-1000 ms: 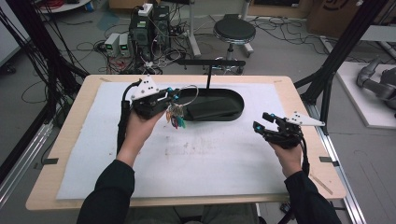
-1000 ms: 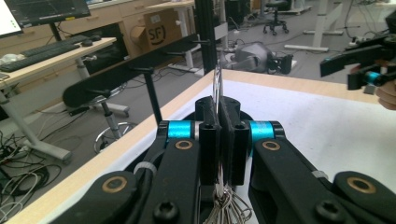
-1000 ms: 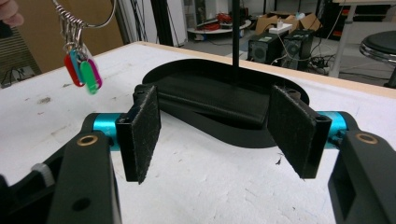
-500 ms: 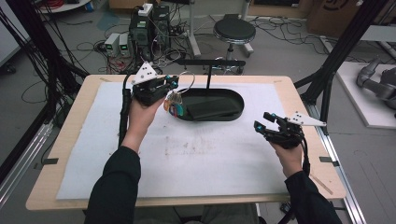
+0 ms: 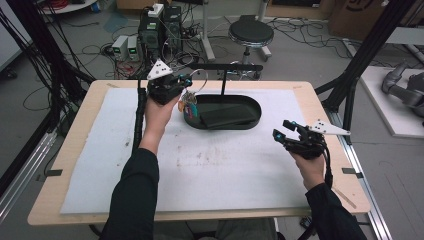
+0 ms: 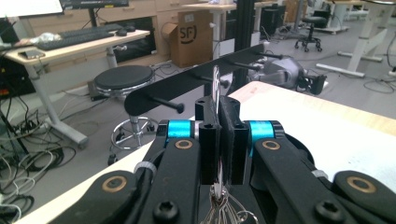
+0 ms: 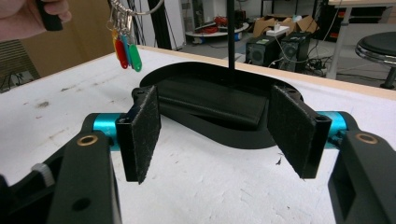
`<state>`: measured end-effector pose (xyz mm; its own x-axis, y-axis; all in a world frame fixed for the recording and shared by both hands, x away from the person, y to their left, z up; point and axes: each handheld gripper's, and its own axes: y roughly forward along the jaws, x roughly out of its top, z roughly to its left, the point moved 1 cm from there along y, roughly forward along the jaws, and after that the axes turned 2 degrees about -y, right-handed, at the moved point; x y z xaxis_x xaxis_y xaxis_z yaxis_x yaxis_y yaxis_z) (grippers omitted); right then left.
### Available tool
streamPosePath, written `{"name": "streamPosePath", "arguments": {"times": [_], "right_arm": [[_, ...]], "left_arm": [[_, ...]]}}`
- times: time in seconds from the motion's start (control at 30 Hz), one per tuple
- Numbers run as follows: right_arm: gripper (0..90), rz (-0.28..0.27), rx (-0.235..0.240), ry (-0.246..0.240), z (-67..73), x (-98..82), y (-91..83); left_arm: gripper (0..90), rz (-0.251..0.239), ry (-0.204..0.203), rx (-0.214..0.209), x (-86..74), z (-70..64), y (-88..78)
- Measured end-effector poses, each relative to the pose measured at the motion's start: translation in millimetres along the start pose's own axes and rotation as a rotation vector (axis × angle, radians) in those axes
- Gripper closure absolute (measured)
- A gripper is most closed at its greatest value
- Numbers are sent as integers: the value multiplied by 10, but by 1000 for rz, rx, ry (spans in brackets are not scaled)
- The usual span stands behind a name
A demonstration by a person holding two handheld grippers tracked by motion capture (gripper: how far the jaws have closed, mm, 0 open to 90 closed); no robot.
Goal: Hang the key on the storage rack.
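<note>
My left gripper (image 5: 186,81) is shut on a key ring (image 5: 196,80). Its keys and coloured tags (image 5: 190,106) hang over the left end of a black oval tray (image 5: 252,121). In the left gripper view the ring's metal (image 6: 215,81) stands up between the closed pads (image 6: 229,140), just in front of a black hook bar (image 6: 187,84) with pegs (image 6: 164,103). My right gripper (image 5: 280,131) is open and holds nothing, low over the mat to the right of the tray. The right gripper view shows the tags (image 7: 127,50) beyond my right gripper (image 7: 217,126).
A thin post (image 5: 223,85) rises from the tray and carries the hook bar (image 5: 227,66). A dark flat slab (image 5: 225,116) lies inside the tray. A white mat (image 5: 210,170) covers the table. A stool (image 5: 250,34) and cables lie on the floor behind.
My left hand has carried the keys away from me, toward the hook bar at the back of the table. The right hand has stayed put.
</note>
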<state>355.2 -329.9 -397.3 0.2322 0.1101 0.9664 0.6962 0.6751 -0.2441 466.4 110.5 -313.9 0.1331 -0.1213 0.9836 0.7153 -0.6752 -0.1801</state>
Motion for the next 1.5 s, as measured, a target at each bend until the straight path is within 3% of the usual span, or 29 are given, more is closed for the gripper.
{"name": "streamPosePath", "arguments": {"times": [0.2, 0.23, 0.43, 0.87, 1.07, 1.27, 1.5], "right_arm": [[357, 1, -2, -1, -9, -3, -4], [357, 3, -1, 4, -4, -3, -4], [358, 2, -1, 1, -1, -3, -9], [359, -1, -4, -3, -4, -7, -22], [359, -1, -3, -1, -4, -8, -24], [359, -1, -2, -3, -8, -11, -20], [358, 4, 0, -1, -19, -18, -8]], "left_arm": [[865, 15, -33, 33, -74, 65, 102], [864, 11, -54, 32, -91, 79, 119], [865, 7, -86, 40, -133, 131, 156], [864, 0, -121, 49, -202, 180, 168], [862, 12, -112, 66, -235, 171, 192], [845, 41, -76, 105, -243, 154, 205], [697, 40, -71, 154, -255, 151, 135]]}}
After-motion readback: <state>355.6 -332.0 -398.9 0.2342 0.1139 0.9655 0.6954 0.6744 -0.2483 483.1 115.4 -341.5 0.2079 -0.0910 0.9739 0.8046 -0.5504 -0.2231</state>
